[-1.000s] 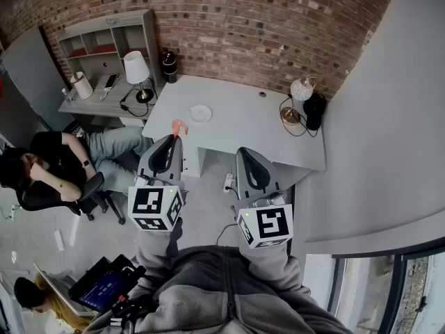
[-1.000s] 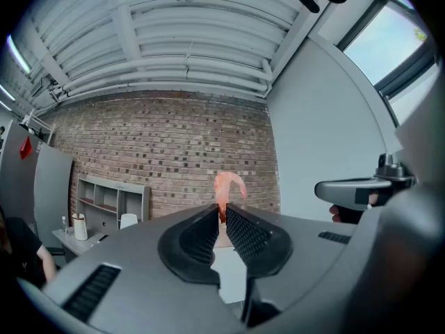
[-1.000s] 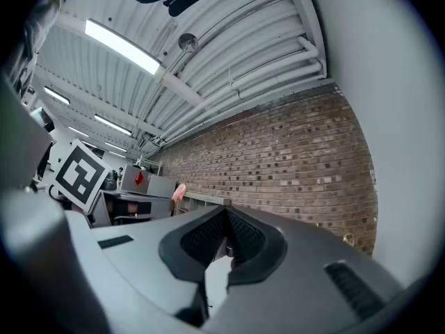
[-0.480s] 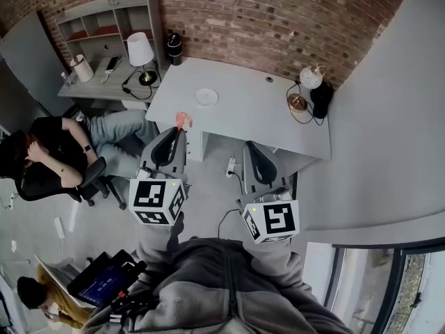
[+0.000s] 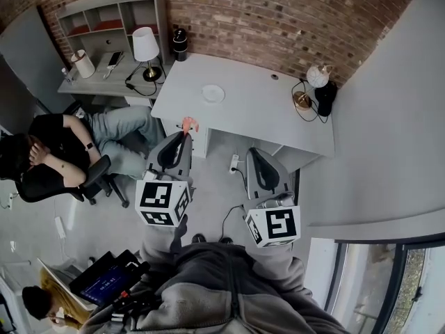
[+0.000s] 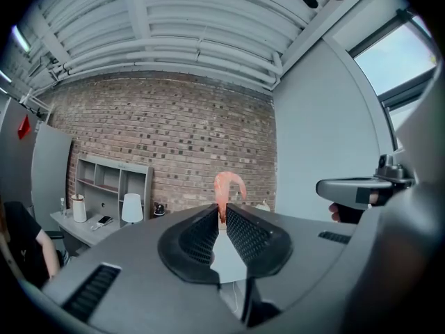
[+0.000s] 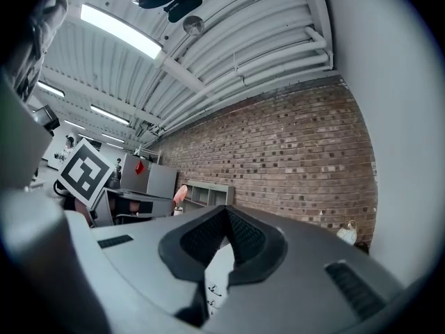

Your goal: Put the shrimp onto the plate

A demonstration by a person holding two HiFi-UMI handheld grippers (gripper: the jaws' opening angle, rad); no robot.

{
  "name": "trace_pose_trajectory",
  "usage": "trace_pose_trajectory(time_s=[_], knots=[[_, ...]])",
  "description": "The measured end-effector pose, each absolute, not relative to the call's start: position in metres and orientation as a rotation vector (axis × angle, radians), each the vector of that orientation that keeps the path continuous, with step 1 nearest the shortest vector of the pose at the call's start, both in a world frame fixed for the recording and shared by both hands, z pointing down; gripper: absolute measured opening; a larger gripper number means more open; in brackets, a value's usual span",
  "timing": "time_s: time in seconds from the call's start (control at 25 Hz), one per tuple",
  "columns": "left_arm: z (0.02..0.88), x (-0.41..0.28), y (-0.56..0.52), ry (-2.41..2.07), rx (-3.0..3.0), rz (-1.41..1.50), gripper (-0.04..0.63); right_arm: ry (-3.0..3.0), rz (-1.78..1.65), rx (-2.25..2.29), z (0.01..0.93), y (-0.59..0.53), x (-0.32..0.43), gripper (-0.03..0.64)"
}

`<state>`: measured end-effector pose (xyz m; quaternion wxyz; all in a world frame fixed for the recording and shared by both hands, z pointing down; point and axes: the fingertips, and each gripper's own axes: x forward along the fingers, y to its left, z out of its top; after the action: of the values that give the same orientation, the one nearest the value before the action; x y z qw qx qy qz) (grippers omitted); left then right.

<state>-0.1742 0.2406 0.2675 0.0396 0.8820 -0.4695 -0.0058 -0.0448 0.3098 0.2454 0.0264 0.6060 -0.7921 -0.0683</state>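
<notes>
My left hand-held gripper (image 5: 182, 136) clamps the shrimp (image 5: 189, 124) just short of the tabletop's (image 5: 264, 120) near edge. The plate (image 5: 213, 93) lies farther on. My right hand-held gripper (image 5: 254, 155) is closed, empty.

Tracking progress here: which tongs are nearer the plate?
Left. The left tongs, gripping the shrimp, are at the table edge near the plate; the right tongs are farther back.

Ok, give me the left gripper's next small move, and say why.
Probably carry the left gripper forward and slightly right, over the desk: its fingers are shut on the shrimp, which hangs at the desk's near edge, short of the plate.
</notes>
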Motion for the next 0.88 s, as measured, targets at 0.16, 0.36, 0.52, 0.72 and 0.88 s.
trace_pose_trajectory(time_s=[0.16,0.36,0.52,0.72,0.88], knots=[[0.273,-0.19,0.239,-1.423,2.701,-0.016,0.038,-2.43,-0.197,1.881,0.25,0.307,-0.059,0.002],[0.274,-0.207,0.234,-1.439,2.689,-0.037,0.037,-2.438,-0.205,1.864,0.25,0.302,-0.074,0.002],[0.279,-0.215,0.232,-1.452,2.674,-0.05,0.037,-2.446,-0.195,1.843,0.253,0.297,-0.082,0.002],[0.281,-0.223,0.224,-1.489,2.647,-0.064,0.038,-2.481,-0.212,1.781,0.255,0.283,-0.09,0.002],[0.286,-0.233,0.212,-1.553,2.616,-0.064,0.038,-2.523,-0.184,1.733,0.264,0.263,-0.095,0.002]])
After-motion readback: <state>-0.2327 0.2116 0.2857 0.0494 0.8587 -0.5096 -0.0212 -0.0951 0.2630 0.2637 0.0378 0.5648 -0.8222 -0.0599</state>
